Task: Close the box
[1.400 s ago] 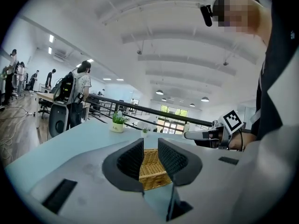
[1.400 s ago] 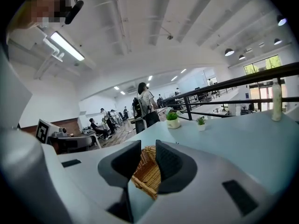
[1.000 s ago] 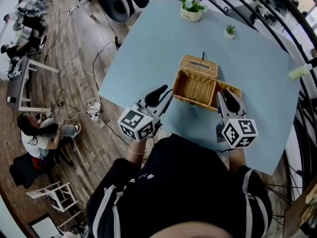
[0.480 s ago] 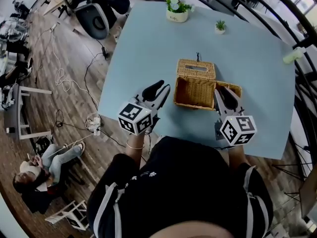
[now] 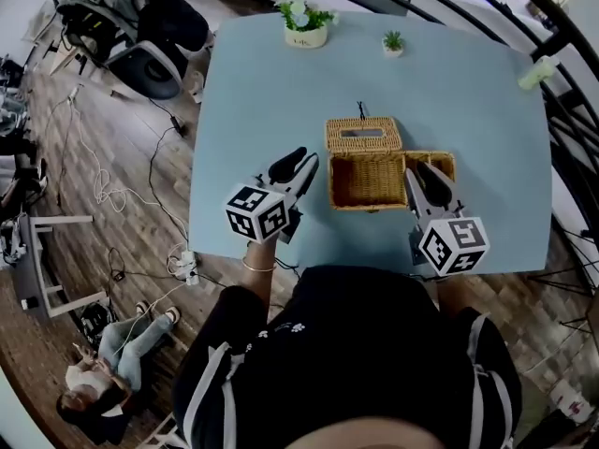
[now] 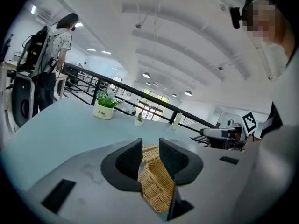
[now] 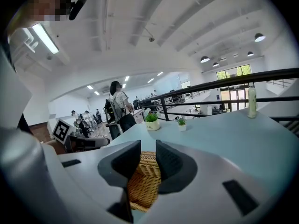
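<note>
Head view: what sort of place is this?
Probably an open-plan office or lab: office chairs and loose cables sit on wood flooring, a black railing edges the floor, and people stand and sit among desks farther off.

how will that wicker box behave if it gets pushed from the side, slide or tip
The wicker box is probably light: open weave, seemingly empty inside. It sits low and wide on the smooth table, so a push likely slides it rather than tips it. Its open lid looks hinged and may swing freely.
</note>
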Demonstrator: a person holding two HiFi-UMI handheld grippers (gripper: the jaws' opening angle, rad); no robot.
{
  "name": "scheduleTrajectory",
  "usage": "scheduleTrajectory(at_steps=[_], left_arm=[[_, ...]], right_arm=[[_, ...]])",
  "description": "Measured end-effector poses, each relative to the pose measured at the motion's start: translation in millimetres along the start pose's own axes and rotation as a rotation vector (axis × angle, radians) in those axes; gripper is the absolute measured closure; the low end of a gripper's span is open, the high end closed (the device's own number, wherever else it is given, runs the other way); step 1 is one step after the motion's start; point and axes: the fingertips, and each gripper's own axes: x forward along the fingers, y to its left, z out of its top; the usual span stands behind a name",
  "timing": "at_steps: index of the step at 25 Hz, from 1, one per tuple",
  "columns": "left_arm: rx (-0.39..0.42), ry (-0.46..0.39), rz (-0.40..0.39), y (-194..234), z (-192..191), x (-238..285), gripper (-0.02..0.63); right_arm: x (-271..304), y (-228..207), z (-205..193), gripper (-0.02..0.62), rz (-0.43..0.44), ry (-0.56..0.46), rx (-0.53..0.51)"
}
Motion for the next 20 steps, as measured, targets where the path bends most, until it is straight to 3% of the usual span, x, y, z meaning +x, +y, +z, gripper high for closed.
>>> scheduleTrajectory(at_steps=[12, 20], left_arm=[[-0.146, 0.097, -0.062, 31.6, -9.5, 61.4, 0.501], [-0.300, 0.150, -0.077, 50.1, 15.4, 121.0, 0.495]], right_arm=[[32.3, -31.3, 17.0, 0.494, -0.053, 0.045, -0.015], [78.9, -74.0, 55.8, 0.492, -0.050, 0.140, -0.044]])
